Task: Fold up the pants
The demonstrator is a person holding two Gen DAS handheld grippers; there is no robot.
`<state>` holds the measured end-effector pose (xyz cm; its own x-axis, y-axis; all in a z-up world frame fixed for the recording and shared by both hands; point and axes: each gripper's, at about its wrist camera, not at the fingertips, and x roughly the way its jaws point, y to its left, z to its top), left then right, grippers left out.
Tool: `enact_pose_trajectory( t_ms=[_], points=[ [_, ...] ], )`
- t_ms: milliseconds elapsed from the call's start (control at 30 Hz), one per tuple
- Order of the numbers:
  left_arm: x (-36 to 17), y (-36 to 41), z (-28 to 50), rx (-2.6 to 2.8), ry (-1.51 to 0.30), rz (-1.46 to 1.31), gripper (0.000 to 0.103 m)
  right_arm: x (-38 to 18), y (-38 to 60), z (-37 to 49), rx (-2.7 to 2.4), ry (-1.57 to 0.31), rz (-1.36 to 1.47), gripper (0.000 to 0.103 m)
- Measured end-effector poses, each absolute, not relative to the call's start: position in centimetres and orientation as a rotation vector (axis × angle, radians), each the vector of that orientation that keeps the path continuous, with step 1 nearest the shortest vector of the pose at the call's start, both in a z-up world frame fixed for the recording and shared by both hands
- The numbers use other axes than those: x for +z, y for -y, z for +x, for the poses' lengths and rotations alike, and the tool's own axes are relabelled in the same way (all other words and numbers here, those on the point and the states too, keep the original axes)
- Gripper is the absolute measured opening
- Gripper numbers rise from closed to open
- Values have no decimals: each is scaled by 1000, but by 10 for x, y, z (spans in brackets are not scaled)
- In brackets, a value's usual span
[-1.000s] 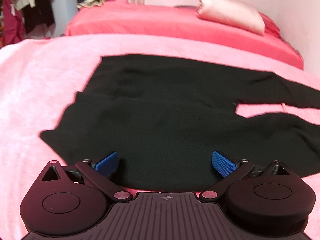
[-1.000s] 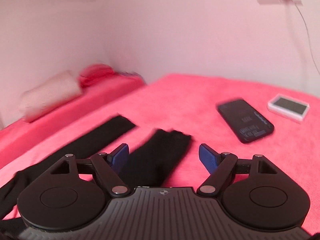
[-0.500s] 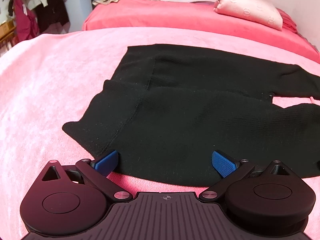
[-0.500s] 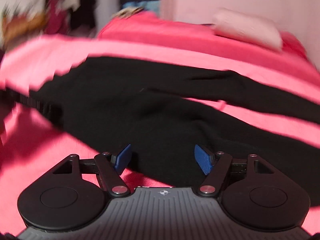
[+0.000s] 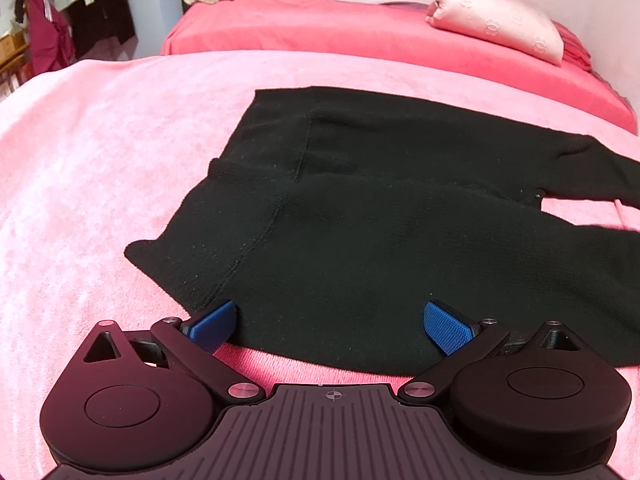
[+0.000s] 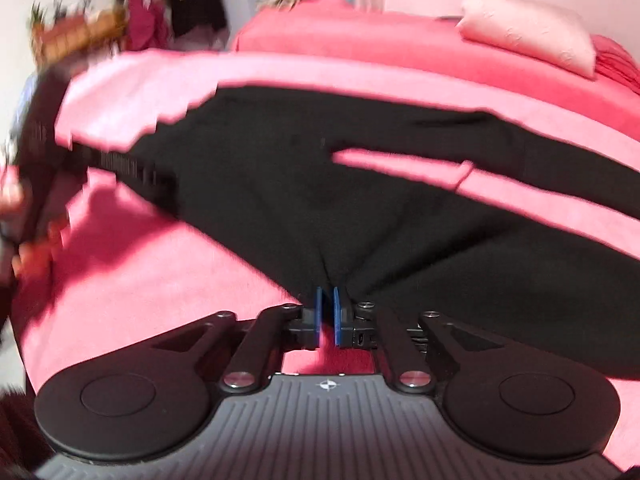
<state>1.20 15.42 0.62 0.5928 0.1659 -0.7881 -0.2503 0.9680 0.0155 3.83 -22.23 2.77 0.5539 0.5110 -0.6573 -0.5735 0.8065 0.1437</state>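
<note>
I have the black pants [image 5: 400, 240] spread flat on the pink blanket [image 5: 100, 168], long axis running left to right across both my grippers, waistband end to the left and the two legs trailing off to the right. My left gripper [image 5: 330, 322] stands wide apart, its blue pads [image 5: 446, 328] hovering over the near hem of the fabric, gripping nothing. My right gripper [image 6: 327, 314] is pinched down to a narrow slit on the near edge of the pants [image 6: 360, 208], the cloth puckering into a fold right ahead of the pads.

The left wrist view is sharp and shows the seam running toward me from the waistband; the right wrist view is motion-blurred, but it alone shows the pink wedge of blanket between the two legs clearly. A pale pillow [image 5: 496, 16] lies far ahead to the right on the red bed [image 5: 320, 28]. Bare blanket lies left of the waistband corner and just in front of each gripper.
</note>
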Motion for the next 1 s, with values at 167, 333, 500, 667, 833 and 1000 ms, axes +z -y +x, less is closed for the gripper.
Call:
enact_pose_trajectory(
  t_ms=[167,333,500,667,833,1000],
  points=[
    [3,-155,3,251,-898,-78,103,18,222,50,468,-717,-154,73],
    [4,-168,-14,236,-889,-100,103,29,226,41,497,-760,-191,58],
    [13,-188,-37,273,-862,-160,103,50,168,24,705,-637,-284,71],
    [28,-216,-64,355,-815,-199,103,33,69,2,939,-580,-475,70],
    [41,-248,-90,458,-768,-244,103,15,-5,-5,1033,-546,-567,64],
    [42,-279,-110,534,-750,-302,103,13,-38,13,965,-616,-463,7]
  ],
)
